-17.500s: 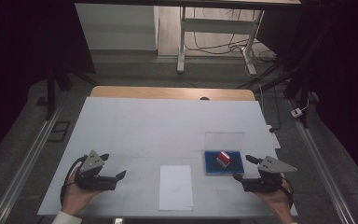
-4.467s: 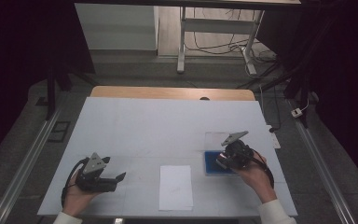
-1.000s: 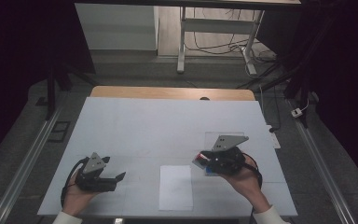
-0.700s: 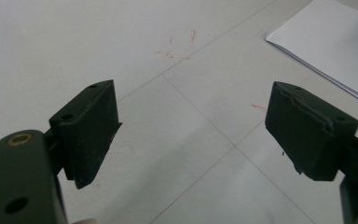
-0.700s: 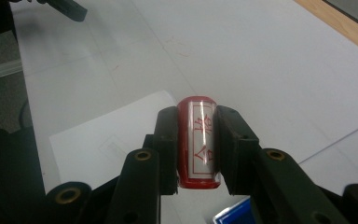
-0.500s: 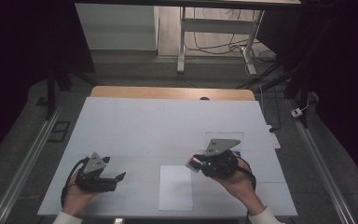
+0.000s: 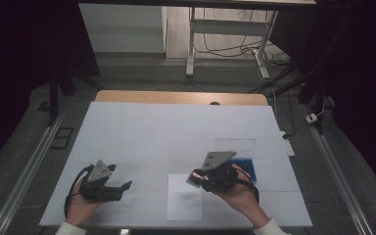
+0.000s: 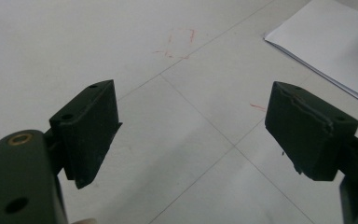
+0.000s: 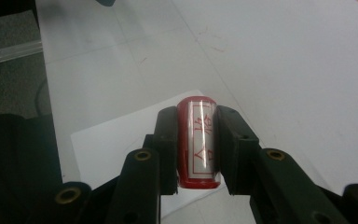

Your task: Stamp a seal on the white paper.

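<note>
My right gripper [image 7: 195, 176] is shut on a small red stamp [image 9: 199, 140] with a white label bearing red characters, held lying flat between the jaws. It hovers at the top right corner of a white paper sheet [image 7: 184, 199], which also lies under the stamp in the right gripper view [image 9: 114, 144]. Behind the right hand sits a blue pad box [image 7: 247, 164] with a clear lid [image 7: 235, 146] standing up. My left gripper [image 7: 124, 186] rests near the table's front left, open, nothing between its jaws [image 8: 191, 135].
The white table top [image 7: 176, 127] reaches to a wooden strip at the back. The sheet's corner [image 8: 335, 51] lies ahead and right of the left jaws. Faint red pen marks [image 8: 179, 44] are on the surface. Metal rails run along both table sides.
My right gripper has carried the red stamp leftward from the blue box to the paper's top right corner. The left gripper has stayed put.
</note>
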The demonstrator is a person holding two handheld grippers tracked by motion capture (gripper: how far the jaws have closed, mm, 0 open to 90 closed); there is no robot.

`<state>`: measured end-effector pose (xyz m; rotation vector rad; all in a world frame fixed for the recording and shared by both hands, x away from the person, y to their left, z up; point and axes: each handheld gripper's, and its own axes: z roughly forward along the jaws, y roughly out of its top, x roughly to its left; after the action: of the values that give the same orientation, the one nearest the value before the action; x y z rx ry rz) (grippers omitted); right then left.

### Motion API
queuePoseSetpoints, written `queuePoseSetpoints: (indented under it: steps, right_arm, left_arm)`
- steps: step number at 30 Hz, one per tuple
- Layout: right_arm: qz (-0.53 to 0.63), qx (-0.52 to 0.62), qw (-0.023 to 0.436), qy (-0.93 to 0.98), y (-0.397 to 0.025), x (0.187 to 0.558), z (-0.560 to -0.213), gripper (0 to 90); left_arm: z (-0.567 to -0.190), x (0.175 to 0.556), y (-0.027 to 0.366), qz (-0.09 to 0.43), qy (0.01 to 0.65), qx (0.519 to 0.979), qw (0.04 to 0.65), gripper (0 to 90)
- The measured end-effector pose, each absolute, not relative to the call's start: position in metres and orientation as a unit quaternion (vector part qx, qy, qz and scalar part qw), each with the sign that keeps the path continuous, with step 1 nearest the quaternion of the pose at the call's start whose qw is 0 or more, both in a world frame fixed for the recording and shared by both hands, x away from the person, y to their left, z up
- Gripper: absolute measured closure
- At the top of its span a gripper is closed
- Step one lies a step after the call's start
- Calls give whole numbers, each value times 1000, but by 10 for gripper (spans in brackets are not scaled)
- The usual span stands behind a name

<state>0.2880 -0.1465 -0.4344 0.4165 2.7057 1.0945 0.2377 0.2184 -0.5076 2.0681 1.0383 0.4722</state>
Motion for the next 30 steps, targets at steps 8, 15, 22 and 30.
queuePoseSetpoints:
  steps: [8, 15, 22, 30]
  right_arm:
    - [360, 131, 90, 919, -138, 287, -439, 702]
    - [350, 121, 82, 925, -125, 286, -444, 702]
    - [344, 112, 78, 929, -112, 284, -443, 702]
    - [331, 115, 70, 934, -105, 286, -446, 702]
  left_arm:
    - [-507, 237, 218, 185, 407, 809, 382, 176]
    - [-508, 238, 218, 184, 407, 810, 380, 176]
    - [-507, 237, 218, 183, 407, 809, 382, 176]
    - [-507, 237, 219, 184, 407, 808, 383, 176]
